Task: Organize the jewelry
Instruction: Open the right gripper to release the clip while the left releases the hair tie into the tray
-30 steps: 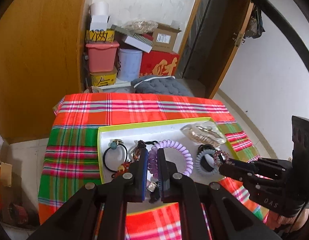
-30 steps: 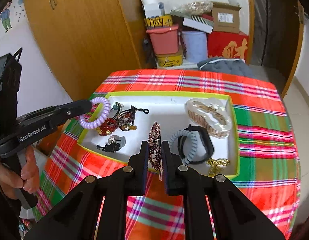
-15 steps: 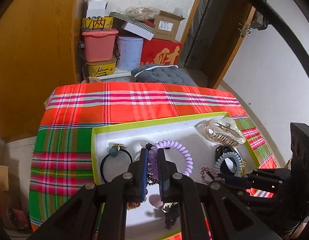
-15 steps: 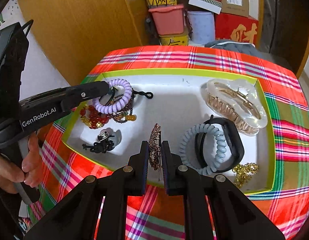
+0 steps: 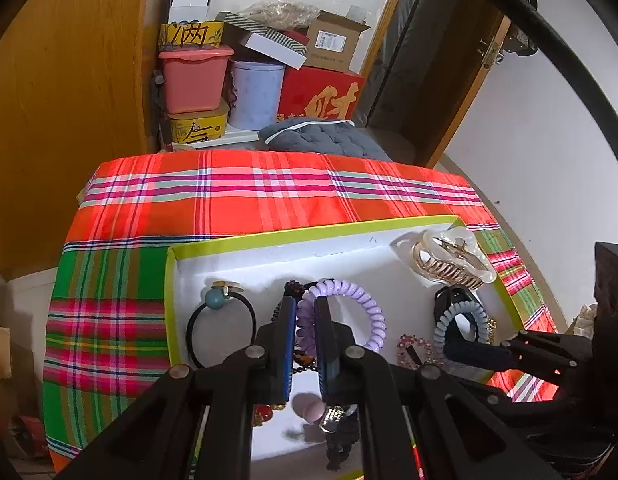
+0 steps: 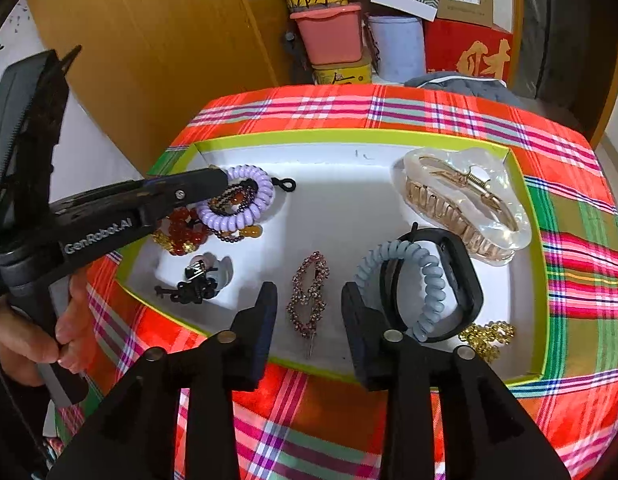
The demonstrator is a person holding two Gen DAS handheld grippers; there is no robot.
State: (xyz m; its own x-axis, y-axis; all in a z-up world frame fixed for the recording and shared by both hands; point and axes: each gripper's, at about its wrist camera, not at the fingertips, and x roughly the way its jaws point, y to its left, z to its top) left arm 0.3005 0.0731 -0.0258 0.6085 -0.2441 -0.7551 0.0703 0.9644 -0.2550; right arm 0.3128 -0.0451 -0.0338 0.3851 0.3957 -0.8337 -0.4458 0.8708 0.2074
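- Here, the left gripper (image 5: 306,322) is closed tight on a lilac spiral hair tie (image 5: 349,312), held over the white tray (image 6: 349,200), angled downward.
- The right gripper (image 6: 309,304), jaws just opened partway, straddles a beaded hair clip (image 6: 308,294) lying in the tray, pads clear of it.

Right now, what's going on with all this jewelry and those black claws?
A person is sorting jewelry in a white tray with two handheld grippers. The left gripper is clamped on a purple coil hair tie. The right gripper has just opened, and a beaded hair clip lies in the tray between its fingers.
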